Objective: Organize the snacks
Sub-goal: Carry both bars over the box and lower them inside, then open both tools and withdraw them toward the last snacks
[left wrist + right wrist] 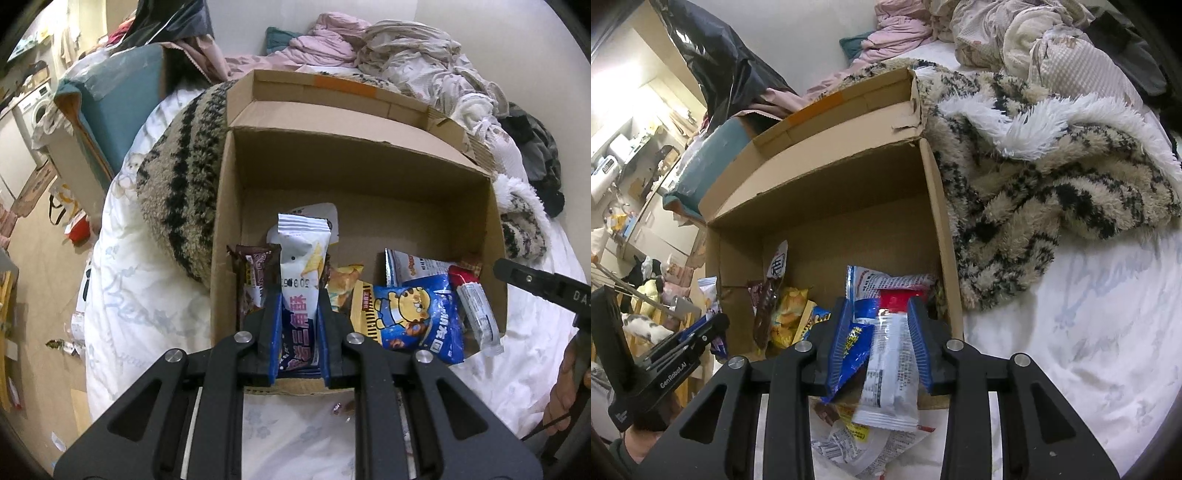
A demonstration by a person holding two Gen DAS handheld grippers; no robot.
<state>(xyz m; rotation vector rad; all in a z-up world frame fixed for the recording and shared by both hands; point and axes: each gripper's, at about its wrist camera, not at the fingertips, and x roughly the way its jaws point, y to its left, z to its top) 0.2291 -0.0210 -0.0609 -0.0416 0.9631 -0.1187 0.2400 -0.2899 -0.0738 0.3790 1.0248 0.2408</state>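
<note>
My left gripper is shut on a white and blue snack packet, held upright just inside the near wall of the open cardboard box. In the box lie a brown bar, a yellow packet, a blue cartoon packet and a white packet with a red end. In the right wrist view my right gripper has its blue pads against that red-ended packet at the box's near right corner. A corner of the blue packet is also caught between the fingers.
The box sits on a white bed sheet with a shaggy beige and black blanket against its right and left sides. More packets lie on the sheet under my right gripper. A teal box stands at the bed's left edge.
</note>
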